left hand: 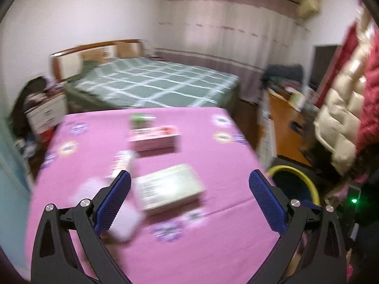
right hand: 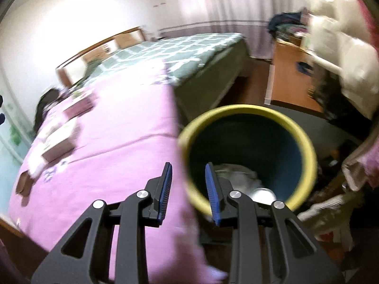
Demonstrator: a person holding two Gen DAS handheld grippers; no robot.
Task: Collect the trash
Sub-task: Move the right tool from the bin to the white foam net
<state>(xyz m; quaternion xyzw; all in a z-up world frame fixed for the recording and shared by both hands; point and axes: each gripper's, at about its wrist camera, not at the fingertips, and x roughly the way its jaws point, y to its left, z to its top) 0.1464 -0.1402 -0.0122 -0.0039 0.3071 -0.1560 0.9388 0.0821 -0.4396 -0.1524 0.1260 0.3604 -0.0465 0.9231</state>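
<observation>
My left gripper [left hand: 189, 179] is wide open above the pink bedspread [left hand: 213, 236]. A flat pale box [left hand: 169, 188] lies between its fingers. A pink box [left hand: 154, 139], a green packet [left hand: 141, 119] and white wrappers [left hand: 122, 159] lie farther on. My right gripper [right hand: 188, 174] is open and empty at the near rim of the dark bin with a yellow rim [right hand: 305, 139]. The bin holds crumpled trash [right hand: 239, 175] and a can [right hand: 263, 194]. The bin's rim also shows in the left wrist view [left hand: 305, 177].
A bed with a green checked cover [left hand: 154, 80] stands beyond the pink one. A wooden desk [left hand: 284, 127] and hanging padded coats [left hand: 345, 99] are on the right. A nightstand [left hand: 46, 112] is at the left. Both views are blurred.
</observation>
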